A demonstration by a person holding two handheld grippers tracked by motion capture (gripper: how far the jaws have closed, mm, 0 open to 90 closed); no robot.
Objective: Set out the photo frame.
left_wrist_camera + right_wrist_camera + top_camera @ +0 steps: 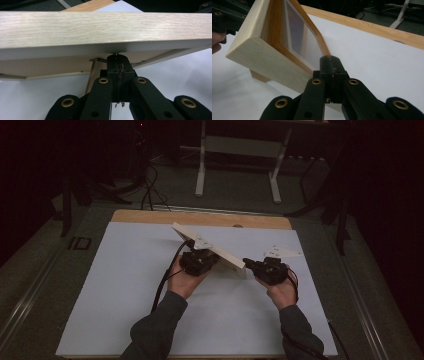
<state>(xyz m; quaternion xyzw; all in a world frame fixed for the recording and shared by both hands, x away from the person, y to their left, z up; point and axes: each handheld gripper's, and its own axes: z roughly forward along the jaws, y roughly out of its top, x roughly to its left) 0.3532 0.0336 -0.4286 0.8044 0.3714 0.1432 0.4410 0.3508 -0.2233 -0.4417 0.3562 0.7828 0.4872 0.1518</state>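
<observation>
A light wooden picture frame (220,251) stands tilted on the white sheet (130,310), propped on its back stand (90,77). My left gripper (200,257) is shut, with its tips (117,58) pressed up against the frame's back panel (50,67), next to a small metal clip (98,60). My right gripper (248,264) is shut as well. Its tips (330,61) touch the frame's inner rim at the lower edge of the glass (299,35). The frame's thick side (269,62) faces this camera. Nothing sits between either pair of jaws.
The sheet covers a wooden table whose far edge (150,216) stays bare. Beyond it, on the dark floor, are a white-legged stand (201,170) and black cables (149,187). The left hand (217,42) appears behind the frame's corner.
</observation>
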